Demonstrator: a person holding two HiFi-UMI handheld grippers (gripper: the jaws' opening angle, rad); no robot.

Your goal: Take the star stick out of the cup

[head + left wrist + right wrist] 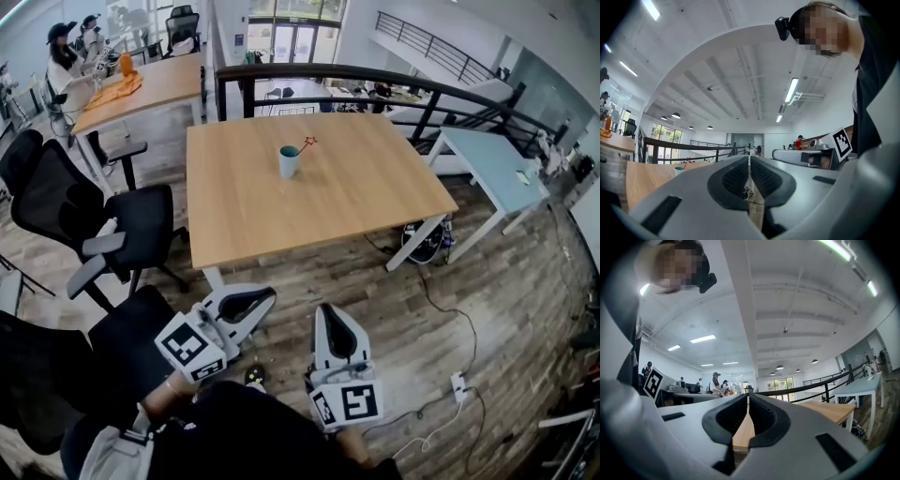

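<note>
A light blue cup (289, 161) stands upright near the far middle of the wooden table (375, 197). The red star stick (307, 142) leans out of it to the right. My left gripper (268, 294) and right gripper (326, 308) hang low over the floor, well short of the table's near edge. Both are shut with nothing between the jaws. In the left gripper view the cup (679, 171) and star stick (687, 161) show small and far away, left of my left gripper (749, 157). The right gripper view shows my right gripper (748, 396) and the table (829, 411), not the cup.
Black office chairs (112, 225) stand left of the table. A dark railing (375, 75) runs behind it. A pale blue table (492, 169) is at the right. Cables and a power strip (459, 382) lie on the wood floor. People sit at a far table (141, 89).
</note>
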